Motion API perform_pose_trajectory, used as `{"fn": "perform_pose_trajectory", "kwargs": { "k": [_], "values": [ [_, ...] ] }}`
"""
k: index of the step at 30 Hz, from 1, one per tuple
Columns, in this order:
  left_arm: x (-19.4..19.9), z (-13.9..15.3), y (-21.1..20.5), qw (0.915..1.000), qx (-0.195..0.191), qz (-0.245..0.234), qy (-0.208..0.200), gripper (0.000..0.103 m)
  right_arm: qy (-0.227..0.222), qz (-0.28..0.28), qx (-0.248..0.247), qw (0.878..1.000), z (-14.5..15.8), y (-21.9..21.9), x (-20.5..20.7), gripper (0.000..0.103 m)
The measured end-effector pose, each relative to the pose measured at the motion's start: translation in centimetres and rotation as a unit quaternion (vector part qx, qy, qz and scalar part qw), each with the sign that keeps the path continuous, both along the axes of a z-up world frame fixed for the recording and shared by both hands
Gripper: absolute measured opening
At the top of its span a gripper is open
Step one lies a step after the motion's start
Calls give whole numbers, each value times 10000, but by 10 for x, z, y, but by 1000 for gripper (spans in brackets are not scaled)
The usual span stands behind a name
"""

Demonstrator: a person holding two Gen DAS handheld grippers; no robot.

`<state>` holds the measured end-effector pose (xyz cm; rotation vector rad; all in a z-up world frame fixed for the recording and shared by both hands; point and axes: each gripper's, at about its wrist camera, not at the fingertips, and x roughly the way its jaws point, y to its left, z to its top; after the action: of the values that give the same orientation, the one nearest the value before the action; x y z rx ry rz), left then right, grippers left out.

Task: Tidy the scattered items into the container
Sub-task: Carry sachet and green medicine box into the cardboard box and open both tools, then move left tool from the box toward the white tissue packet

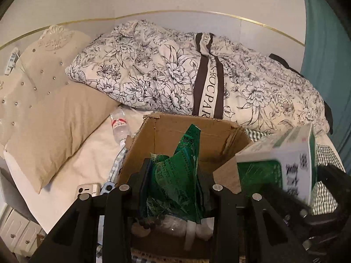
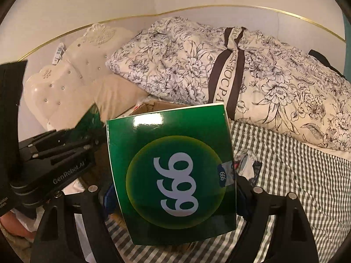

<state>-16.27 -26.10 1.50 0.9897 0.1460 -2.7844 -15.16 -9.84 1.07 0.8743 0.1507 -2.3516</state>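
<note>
Right wrist: hand-held gripper (image 2: 173, 188) clamps green box (image 2: 173, 171), long axis upright.

Both views are dim and warm-toned, lit by soft indoor light that seems to fall from above and in front. A white glare patch sits on the top edge of the glossy green box (image 2: 173, 171) in the right wrist view, centre of the frame. Fisheye distortion bends the gold wall trim (image 1: 166, 12) into an arc, and black vignetting fills the corners. The white carton (image 1: 283, 164) at the right of the left wrist view is motion-blurred, its print smeared. The cardboard box (image 1: 193, 135) interior lies in shadow. Fine grain softens detail throughout.
</note>
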Motion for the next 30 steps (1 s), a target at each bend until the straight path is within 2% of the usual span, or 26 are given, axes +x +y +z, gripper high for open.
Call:
{"fn": "perform_pose_trajectory", "kwargs": {
  "k": [2, 3, 4, 6, 9, 15, 19, 25, 30],
  "values": [
    [-3, -2, 1, 10000, 9, -4, -13, 60, 11, -68, -75, 9999, 0, 2, -7, 85],
    [-5, -2, 0, 10000, -10, 42, -13, 88, 60, -141, -125, 9998, 1, 4, -10, 85],
    [-6, -1, 1, 9999, -79, 120, -14, 102, 111, -197, -197, 9996, 3, 6, -12, 87],
    [-5, 2, 1, 9988, -332, 353, 91, 103, 176, -270, -414, 9986, 7, 14, -16, 92],
    [-3, 5, 1, 9988, -396, 305, -8, 103, 204, -250, -781, 9964, 16, 24, -21, 94],
    [14, 10, -3, 9981, -380, 479, 32, 103, 329, -248, -745, 9964, 32, 19, -27, 94],
    [20, 10, 4, 9980, -425, 463, -8, 103, 375, -333, -889, 9948, 35, 33, -19, 94],
    [37, 8, 39, 9995, -182, 260, -67, 103, 396, -802, -881, 9921, 37, 86, 2, 94],
    [54, 4, 100, 9999, -36, -122, -27, 103, 485, -1431, -725, 9859, 35, 151, 26, 94]
  ]
}}
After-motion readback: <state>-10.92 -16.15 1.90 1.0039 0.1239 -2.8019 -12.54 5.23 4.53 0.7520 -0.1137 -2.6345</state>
